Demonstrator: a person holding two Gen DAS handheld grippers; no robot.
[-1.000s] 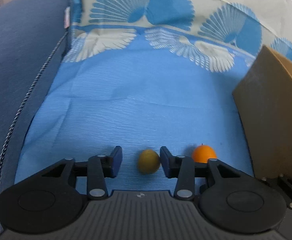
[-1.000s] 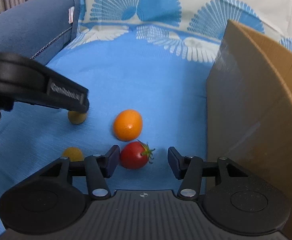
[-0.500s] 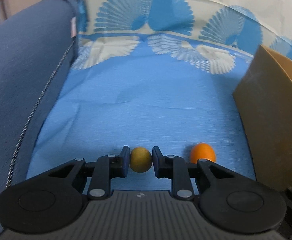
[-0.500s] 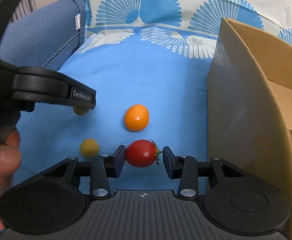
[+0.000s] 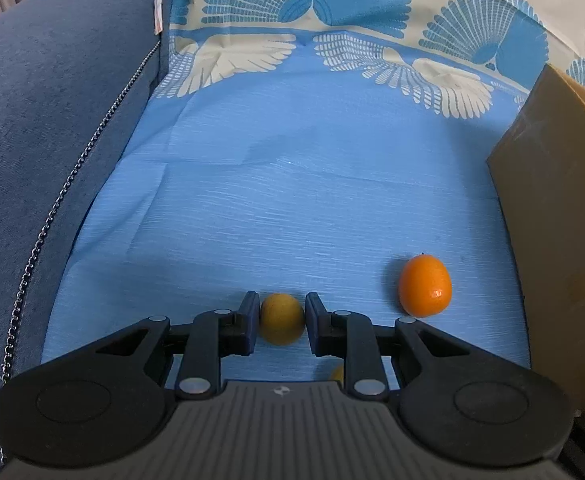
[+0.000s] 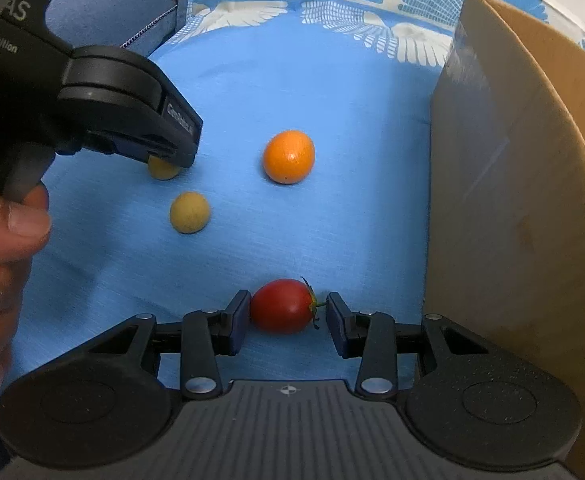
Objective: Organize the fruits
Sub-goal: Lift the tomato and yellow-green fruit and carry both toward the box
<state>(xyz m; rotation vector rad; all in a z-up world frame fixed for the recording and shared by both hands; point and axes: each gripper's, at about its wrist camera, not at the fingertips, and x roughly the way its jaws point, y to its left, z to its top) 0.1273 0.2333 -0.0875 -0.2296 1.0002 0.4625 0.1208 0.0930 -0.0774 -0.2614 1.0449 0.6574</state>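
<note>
Fruit here is small, light and round, so I judge it will roll or squirt out if pinched off-centre. My left claw (image 5: 282, 320) is closed narrow on a dull yellow fruit (image 5: 282, 319), both pads against its widest part, which is where I want them; its skin looks firm, so a modest squeeze should do. My right claw (image 6: 288, 312) has a red tomato (image 6: 282, 306) between its pads: the left pad touches the skin, the right pad sits at the green stem with a sliver of gap, so I cannot call that grip sure. Tomato skin is slick and soft; I would press gently across its middle, clear of the stem. A second yellow fruit (image 6: 189, 213) and an orange kumquat (image 6: 289, 156) lie loose on the blue cloth (image 6: 332, 100). A cardboard box (image 6: 512, 200) stands just to the right.
</note>
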